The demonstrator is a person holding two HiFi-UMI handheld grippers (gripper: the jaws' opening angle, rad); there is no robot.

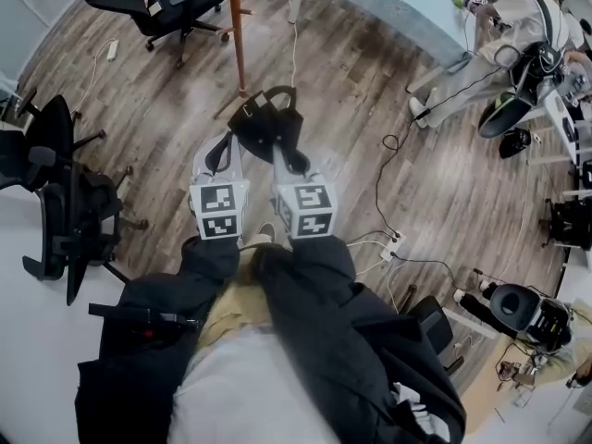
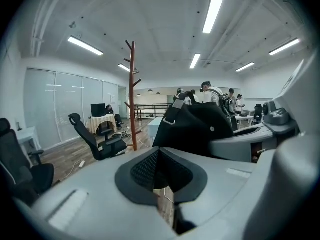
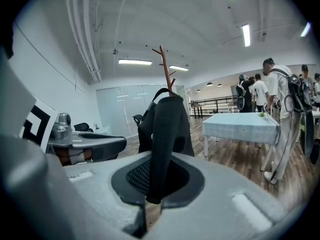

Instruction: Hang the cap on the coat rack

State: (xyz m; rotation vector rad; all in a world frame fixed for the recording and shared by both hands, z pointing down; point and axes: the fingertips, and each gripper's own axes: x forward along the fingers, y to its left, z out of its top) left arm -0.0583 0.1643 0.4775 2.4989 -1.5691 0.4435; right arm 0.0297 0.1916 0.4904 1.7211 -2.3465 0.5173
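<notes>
1. Wood floor [image 1: 370,109]: open stretch btwn the person and the rack. Cables [image 1: 384,174] lie to the right, so approach straight ahead.
2. Worktop [image 3: 240,121] w/ pale cloth stands far right, off the path. Office chair [image 1: 176,3] sits far left of the rack.
3. Coat rack [image 1: 239,26]: brown pole w/ short upward pegs, far and a bit left of the claws. In the left gripper view it rises left of the cap, well apart from it.
4. Cap [image 1: 268,123]: black, up in the air in front of both claws, not touching the rack. Step in hand, I judge: carry it to a peg.
5. Right claw [image 3: 150,199]: closed onto a black band of the cap, a firm pinch. To do it well:
   - Raise the cap above a peg tip.
   - Bring its hollow or strap loop over the tip.
   - Lower it, and only then let go.
6. Left claw [image 2: 162,189]: jaws nearly together w/ a thin slit showing floor, nothing in it. It sits just left of the cap. Best used to steady the crown so the opening faces the peg.
</notes>
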